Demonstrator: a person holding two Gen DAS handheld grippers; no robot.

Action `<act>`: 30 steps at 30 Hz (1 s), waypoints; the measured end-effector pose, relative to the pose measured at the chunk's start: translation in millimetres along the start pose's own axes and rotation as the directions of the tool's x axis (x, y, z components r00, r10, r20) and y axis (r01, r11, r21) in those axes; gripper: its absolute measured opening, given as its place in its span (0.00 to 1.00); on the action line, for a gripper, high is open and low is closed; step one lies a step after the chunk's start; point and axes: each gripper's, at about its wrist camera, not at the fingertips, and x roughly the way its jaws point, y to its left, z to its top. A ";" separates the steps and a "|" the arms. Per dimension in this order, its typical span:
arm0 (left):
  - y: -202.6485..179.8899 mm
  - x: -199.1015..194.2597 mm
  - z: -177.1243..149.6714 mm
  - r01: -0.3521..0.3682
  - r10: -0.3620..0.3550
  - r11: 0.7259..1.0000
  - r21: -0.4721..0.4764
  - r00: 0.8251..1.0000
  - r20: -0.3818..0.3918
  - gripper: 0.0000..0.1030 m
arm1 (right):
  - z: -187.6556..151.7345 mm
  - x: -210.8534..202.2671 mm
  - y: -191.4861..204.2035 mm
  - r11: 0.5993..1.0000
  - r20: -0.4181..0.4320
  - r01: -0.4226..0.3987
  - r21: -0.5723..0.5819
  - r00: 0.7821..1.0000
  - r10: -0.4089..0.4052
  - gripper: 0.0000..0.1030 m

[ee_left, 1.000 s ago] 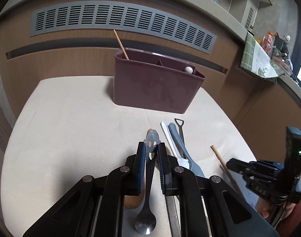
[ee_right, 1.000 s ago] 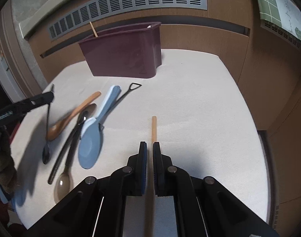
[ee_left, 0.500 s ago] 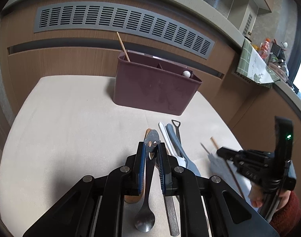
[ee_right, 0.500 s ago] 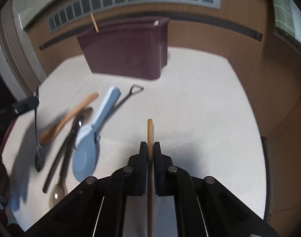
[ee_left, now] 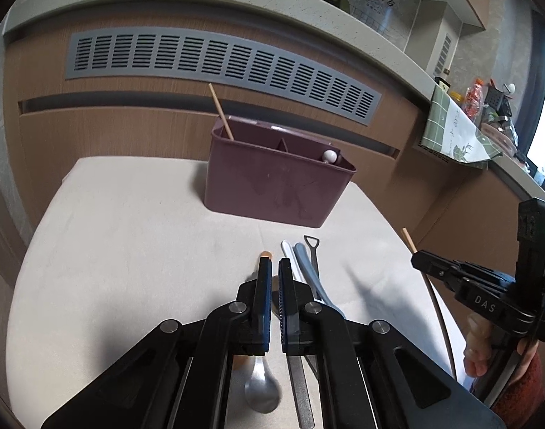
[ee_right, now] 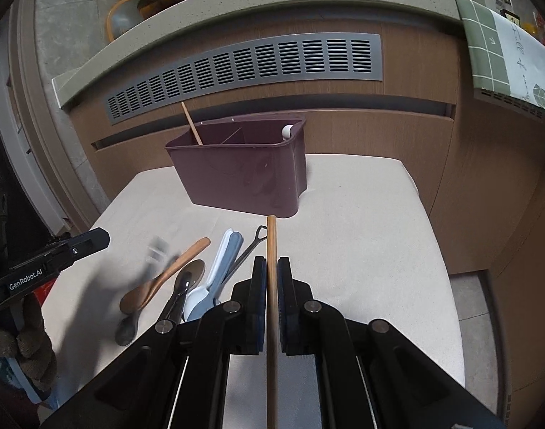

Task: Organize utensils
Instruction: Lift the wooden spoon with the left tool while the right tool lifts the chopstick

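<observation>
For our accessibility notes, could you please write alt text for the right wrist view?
The right gripper is shut on a wooden chopstick pointing toward a maroon utensil caddy. Spoons lie to its left on a beige table.

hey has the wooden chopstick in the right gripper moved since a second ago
Yes. The chopstick has come up off the table, clamped in the right gripper; its tip now reaches the foot of the maroon caddy, where earlier it lay well short.

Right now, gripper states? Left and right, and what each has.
Left gripper: closed on the metal spoon, bowl hanging below the jaws.
Right gripper: closed on the wooden chopstick, lifted off the table.
</observation>
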 end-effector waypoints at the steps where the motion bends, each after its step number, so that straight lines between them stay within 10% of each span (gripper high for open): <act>1: 0.1 0.2 0.2 -0.005 0.005 1.000 0.002 1.000 0.001 0.03 | -0.1 1.2 0.7 1.000 -0.005 0.000 -0.004 1.000 0.000 0.05; 10: 19.6 32.3 -9.3 -0.019 0.013 0.998 -0.054 0.994 -0.110 0.07 | -20.4 27.9 -7.9 1.000 -0.146 0.025 -0.019 0.989 -0.028 0.05; 18: 9.5 70.7 -31.7 -0.089 0.119 0.987 0.131 0.964 -0.239 0.23 | -41.3 44.8 -17.8 0.996 -0.262 -0.077 0.036 0.962 0.084 0.08; 26: 20.7 84.0 -27.1 -0.170 0.222 0.959 0.227 0.948 -0.229 0.24 | -52.8 42.9 -0.7 0.993 -0.298 -0.071 -0.090 0.954 0.041 0.13; 30: 21.0 99.8 -15.4 -0.098 0.167 0.964 0.249 0.948 -0.273 0.24 | -53.0 43.5 7.7 0.989 -0.290 -0.040 -0.143 0.957 -0.003 0.13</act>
